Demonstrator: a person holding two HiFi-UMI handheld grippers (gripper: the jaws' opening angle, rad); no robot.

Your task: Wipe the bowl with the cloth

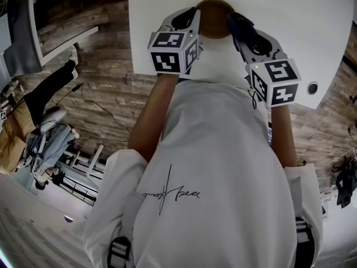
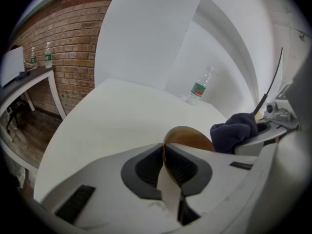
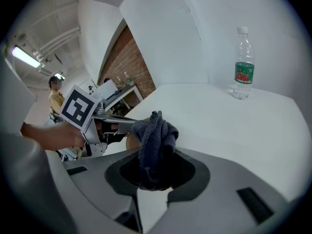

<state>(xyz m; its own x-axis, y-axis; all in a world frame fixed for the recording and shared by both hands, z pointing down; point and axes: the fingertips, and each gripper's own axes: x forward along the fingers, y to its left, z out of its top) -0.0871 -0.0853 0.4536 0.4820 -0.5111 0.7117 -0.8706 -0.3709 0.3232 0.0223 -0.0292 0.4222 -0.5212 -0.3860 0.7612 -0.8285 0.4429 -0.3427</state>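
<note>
A brown bowl (image 1: 215, 17) stands tilted on the white table (image 1: 295, 21), just beyond my two grippers. My left gripper (image 2: 164, 149) is shut on the bowl's (image 2: 189, 137) thin rim, which runs up between the two dark pads. My right gripper (image 3: 156, 165) is shut on a bunched dark blue cloth (image 3: 155, 143) that sticks up out of the jaws. In the left gripper view the cloth (image 2: 236, 129) hangs right beside the bowl's right edge. In the head view the cloth (image 1: 241, 24) sits just right of the bowl; much of the bowl is hidden behind the grippers.
A clear water bottle (image 2: 199, 87) with a green label stands far back on the table, also in the right gripper view as the bottle (image 3: 243, 68). A small dark round fitting (image 1: 312, 87) lies near the table's right edge. Left of the table are a wooden floor and a brick wall (image 2: 58, 48).
</note>
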